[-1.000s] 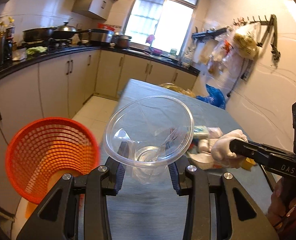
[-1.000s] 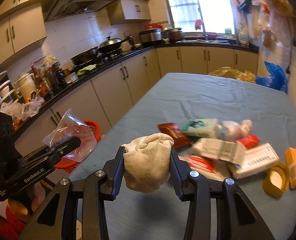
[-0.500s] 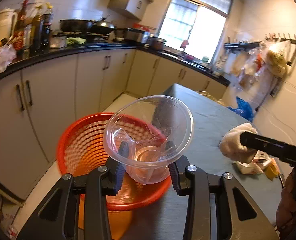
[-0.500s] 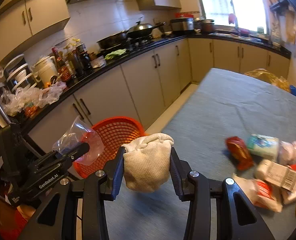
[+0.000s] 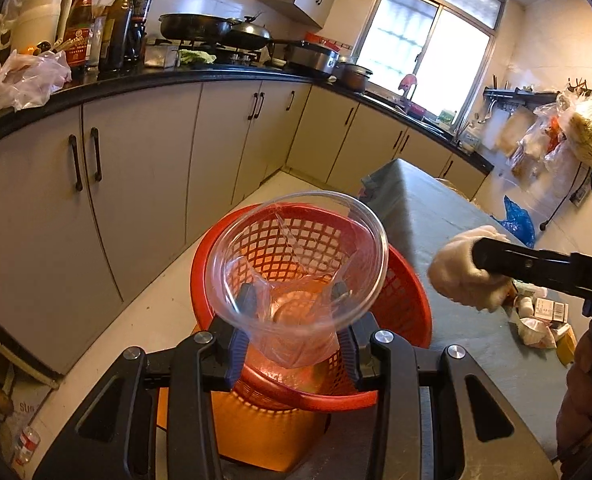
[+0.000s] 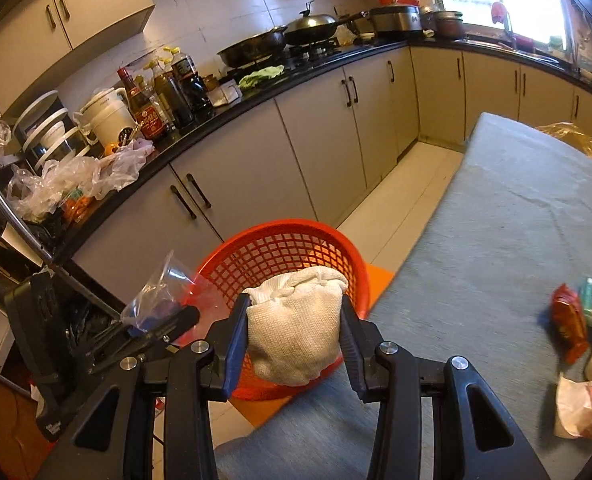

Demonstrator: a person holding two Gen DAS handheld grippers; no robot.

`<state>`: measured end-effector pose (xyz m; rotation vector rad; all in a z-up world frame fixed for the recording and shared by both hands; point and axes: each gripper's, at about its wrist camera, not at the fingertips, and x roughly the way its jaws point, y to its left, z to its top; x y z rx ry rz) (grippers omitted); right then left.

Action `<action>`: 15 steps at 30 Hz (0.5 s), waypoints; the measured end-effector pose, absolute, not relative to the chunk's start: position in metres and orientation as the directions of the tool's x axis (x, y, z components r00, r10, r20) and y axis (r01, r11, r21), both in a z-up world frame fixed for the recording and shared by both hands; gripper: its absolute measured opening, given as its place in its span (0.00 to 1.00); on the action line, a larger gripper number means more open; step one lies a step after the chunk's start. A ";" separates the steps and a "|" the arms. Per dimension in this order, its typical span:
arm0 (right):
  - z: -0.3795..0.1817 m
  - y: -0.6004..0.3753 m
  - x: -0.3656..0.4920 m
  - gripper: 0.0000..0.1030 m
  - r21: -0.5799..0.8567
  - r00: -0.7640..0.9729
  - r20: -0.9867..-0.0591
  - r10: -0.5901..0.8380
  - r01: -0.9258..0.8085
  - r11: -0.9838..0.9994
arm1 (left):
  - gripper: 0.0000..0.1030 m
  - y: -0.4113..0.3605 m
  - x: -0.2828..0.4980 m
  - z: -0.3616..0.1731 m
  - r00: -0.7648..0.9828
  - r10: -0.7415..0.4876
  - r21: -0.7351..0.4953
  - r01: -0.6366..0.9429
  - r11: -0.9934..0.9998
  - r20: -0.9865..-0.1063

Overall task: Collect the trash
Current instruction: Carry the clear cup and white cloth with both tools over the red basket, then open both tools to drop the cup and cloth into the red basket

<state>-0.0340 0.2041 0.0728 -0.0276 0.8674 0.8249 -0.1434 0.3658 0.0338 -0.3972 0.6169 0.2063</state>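
Observation:
My left gripper (image 5: 294,300) is shut on a clear plastic cup (image 5: 300,268), crumpled at its base, and holds it right above the orange mesh basket (image 5: 408,300). My right gripper (image 6: 295,320) is shut on a wadded white cloth (image 6: 296,336) over the table's near left edge, beside the basket (image 6: 288,252). In the left wrist view the cloth (image 5: 460,276) hangs just right of the basket. In the right wrist view the left gripper with the cup (image 6: 160,300) sits at the basket's left rim.
The basket stands on an orange stool (image 6: 378,274) between the grey table (image 6: 496,232) and the kitchen cabinets (image 6: 316,140). Several wrappers and packets (image 6: 572,328) lie on the table's right side. The counter holds bottles, pans and plastic bags.
Both grippers swung left from the table toward the basket. The cup went from beside the basket to directly over it; the cloth has come up to the basket's rim.

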 end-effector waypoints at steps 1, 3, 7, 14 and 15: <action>0.072 0.207 -0.032 0.44 0.296 0.364 -0.688 0.629 -0.651 0.700 | 0.36 0.366 -0.141 0.033 0.797 0.068 -0.301 -0.303 0.904 -0.600; 0.069 0.214 -0.028 0.46 0.299 0.357 -0.693 0.627 -0.648 0.700 | 0.36 0.364 -0.137 0.033 0.797 0.064 -0.300 -0.299 0.906 -0.601; 0.065 0.222 -0.023 0.55 0.288 0.368 -0.698 0.615 -0.642 0.711 | 0.39 0.363 -0.128 0.030 0.792 0.068 -0.292 -0.302 0.908 -0.607; 0.074 0.209 -0.021 0.69 0.282 0.416 -0.662 0.624 -0.633 0.721 | 0.60 0.359 -0.120 0.027 0.799 0.068 -0.304 -0.304 0.903 -0.597; 0.076 0.206 -0.021 0.69 0.285 0.420 -0.657 0.626 -0.631 0.722 | 0.60 0.358 -0.120 0.028 0.802 0.065 -0.308 -0.302 0.902 -0.594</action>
